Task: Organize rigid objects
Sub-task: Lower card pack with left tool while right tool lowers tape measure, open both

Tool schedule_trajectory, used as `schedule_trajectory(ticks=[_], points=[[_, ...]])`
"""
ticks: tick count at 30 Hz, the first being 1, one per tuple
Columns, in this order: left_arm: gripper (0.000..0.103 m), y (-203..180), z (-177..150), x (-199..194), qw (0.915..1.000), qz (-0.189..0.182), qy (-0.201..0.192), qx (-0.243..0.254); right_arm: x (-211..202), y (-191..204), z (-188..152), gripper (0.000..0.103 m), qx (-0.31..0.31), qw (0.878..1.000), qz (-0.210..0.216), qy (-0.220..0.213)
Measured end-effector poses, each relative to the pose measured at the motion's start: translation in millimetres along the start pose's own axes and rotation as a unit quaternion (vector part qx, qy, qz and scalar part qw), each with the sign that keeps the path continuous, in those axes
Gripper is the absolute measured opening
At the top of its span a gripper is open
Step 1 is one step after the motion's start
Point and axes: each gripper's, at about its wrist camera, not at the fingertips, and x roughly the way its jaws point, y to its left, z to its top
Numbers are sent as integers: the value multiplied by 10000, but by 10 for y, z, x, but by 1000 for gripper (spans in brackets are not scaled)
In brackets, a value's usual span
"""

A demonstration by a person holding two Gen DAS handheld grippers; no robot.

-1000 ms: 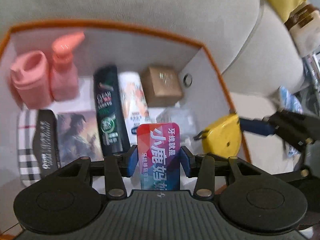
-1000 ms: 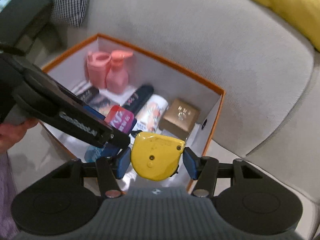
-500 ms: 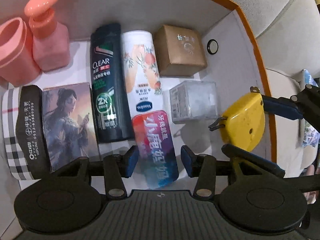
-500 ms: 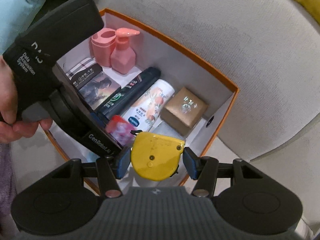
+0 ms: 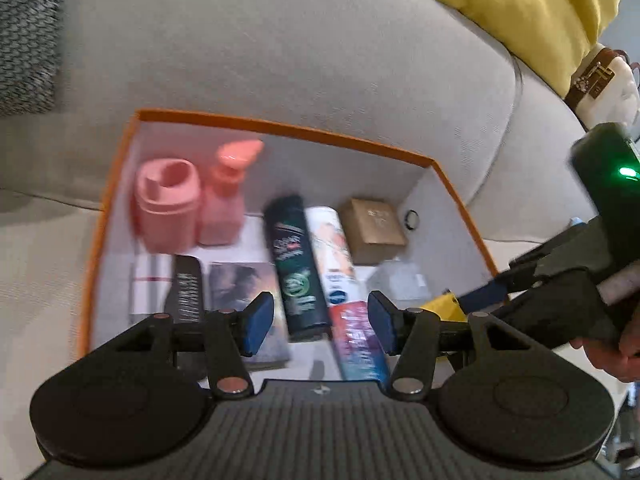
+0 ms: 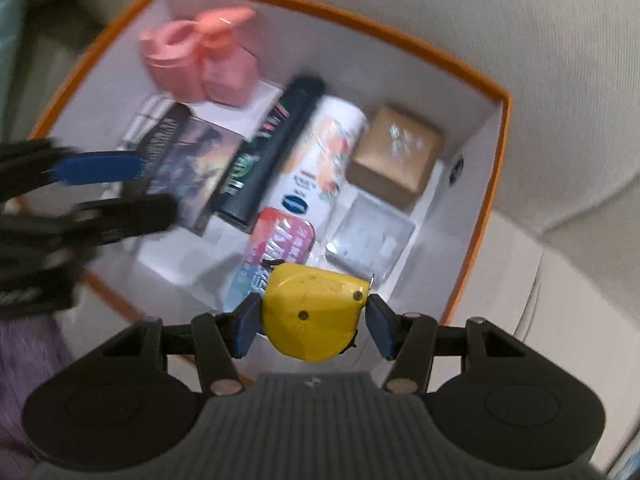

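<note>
An orange-rimmed white box (image 5: 280, 124) (image 6: 502, 152) sits on a grey sofa. A red and blue tin (image 5: 358, 340) (image 6: 284, 244) lies flat on its floor near the front, free of any gripper. My left gripper (image 5: 320, 316) (image 6: 156, 186) hovers above the box's near side, its jaws opening with nothing between them. My right gripper (image 6: 312, 316) is shut on a yellow tape measure (image 6: 308, 300) (image 5: 444, 306), held over the box's near right part, pointing down. One blue finger (image 5: 486, 294) of it shows at the right in the left wrist view.
In the box: a pink cup (image 5: 166, 208), a pink pump bottle (image 5: 224, 208), a dark shampoo bottle (image 5: 294, 264), a white lotion bottle (image 6: 316, 164), a brown carton (image 6: 394, 156), a clear case (image 6: 370, 236), a picture box (image 6: 188, 160). A yellow cushion (image 5: 532, 12) lies behind.
The left gripper let go of the red and blue tin, which now lies in the box, and pulled back and up. The right gripper tilted down over the box with the tape measure.
</note>
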Motion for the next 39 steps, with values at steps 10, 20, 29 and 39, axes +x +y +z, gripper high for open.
schedule_trajectory(ticks=[10, 20, 29, 39], points=[[63, 97, 19, -123, 9997, -22, -245, -40, 271, 212, 170, 58, -19, 9962, -662, 572], [63, 170, -22, -155, 9996, -12, -263, -79, 464, 394, 222, 57, -286, 9853, -1457, 846], [63, 168, -19, -220, 9995, -35, -295, -105, 103, 310, 215, 56, -133, 9945, -1002, 271], [63, 143, -22, -204, 9996, 21, -268, -19, 271, 218, 153, 22, -303, 9924, -1155, 300]])
